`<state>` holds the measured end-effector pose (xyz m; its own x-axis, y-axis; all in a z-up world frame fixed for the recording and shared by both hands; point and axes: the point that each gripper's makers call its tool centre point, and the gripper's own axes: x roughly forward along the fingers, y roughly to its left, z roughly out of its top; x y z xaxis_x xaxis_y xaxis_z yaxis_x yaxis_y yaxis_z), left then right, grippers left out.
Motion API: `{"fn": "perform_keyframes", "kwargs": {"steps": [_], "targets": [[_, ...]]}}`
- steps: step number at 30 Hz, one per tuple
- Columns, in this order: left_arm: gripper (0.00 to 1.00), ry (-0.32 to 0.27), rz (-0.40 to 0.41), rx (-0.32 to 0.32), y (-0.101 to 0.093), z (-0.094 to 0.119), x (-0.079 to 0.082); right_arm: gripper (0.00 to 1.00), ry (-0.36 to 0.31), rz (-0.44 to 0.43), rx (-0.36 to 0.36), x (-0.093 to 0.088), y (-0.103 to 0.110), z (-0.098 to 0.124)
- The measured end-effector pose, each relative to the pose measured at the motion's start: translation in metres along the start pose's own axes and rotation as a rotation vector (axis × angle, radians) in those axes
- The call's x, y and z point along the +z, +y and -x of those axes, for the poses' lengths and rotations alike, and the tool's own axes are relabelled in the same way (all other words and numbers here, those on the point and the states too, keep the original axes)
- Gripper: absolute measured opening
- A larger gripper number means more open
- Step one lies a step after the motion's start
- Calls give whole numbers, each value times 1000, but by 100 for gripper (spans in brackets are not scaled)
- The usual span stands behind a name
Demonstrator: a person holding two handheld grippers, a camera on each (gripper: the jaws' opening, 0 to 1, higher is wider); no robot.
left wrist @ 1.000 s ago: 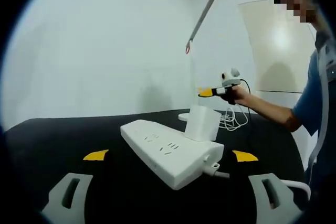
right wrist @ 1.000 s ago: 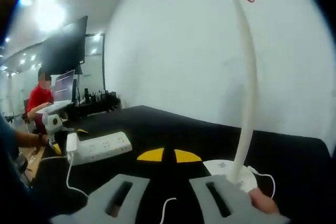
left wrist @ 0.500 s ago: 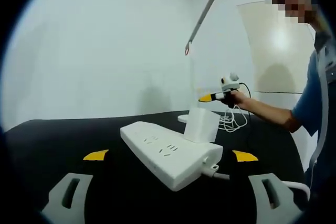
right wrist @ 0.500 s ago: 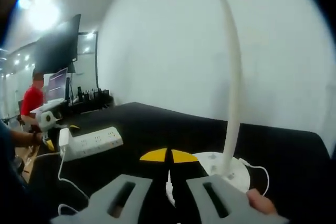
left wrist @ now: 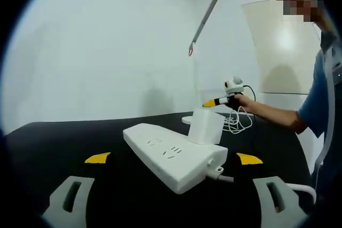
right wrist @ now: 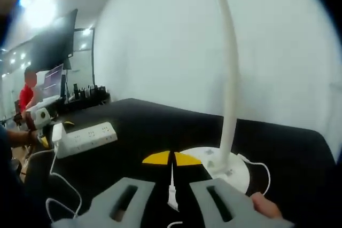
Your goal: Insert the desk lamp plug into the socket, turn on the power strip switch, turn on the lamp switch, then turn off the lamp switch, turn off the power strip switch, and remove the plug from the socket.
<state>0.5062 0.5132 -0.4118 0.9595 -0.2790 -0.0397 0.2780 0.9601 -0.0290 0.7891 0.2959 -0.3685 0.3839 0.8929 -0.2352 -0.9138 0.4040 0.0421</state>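
Note:
A white power strip (left wrist: 171, 156) lies on the black table, and the lamp's white plug block (left wrist: 206, 126) stands in one of its sockets. My left gripper (left wrist: 173, 158) is open, its jaws wide apart on either side of the strip's near end. Behind it stands the desk lamp (left wrist: 207, 12), and a hand holds my right gripper (left wrist: 214, 101) beside the lamp's base. In the right gripper view, my right gripper (right wrist: 172, 158) is shut, its yellow tips meeting just short of the round lamp base (right wrist: 219, 165). The lamp's white cable (right wrist: 172, 188) lies beneath the jaws. The power strip (right wrist: 85, 134) is far off to the left.
The table (left wrist: 64, 142) has a black cloth. Loose loops of cable (left wrist: 235, 124) lie by the lamp base. A person in blue (left wrist: 320, 94) stands at the right. Far back are a dark monitor (right wrist: 59, 52) and a person in red (right wrist: 26, 97).
My right gripper has moved down and closer to the lamp base, so the lamp stem has shifted left in its view. The left gripper and the power strip have stayed put.

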Motion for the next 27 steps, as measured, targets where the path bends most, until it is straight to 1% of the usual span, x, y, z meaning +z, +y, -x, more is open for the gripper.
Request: {"fn": "perform_keyframes", "kwargs": {"steps": [5, 7, 13, 15, 20, 27], "targets": [[89, 3, -2, 2, 0, -1, 0, 4, 11, -6, -12, -5, -3, 1], [89, 4, -2, 3, 0, -1, 0, 4, 18, -8, -19, -6, -8, 0], [89, 2, -5, 4, 0, 0, 1, 4, 48, 0, -43, -17, -14, -6], [89, 3, -5, 3, -1, 0, 1, 4, 60, 5, -54, -23, -14, -5], [89, 2, -5, 5, 0, 0, 1, 4, 79, 13, -72, -30, -16, -7], [89, -1, -4, 5, 0, 0, 2, 4, 87, 11, -74, -33, -19, -9]]}}
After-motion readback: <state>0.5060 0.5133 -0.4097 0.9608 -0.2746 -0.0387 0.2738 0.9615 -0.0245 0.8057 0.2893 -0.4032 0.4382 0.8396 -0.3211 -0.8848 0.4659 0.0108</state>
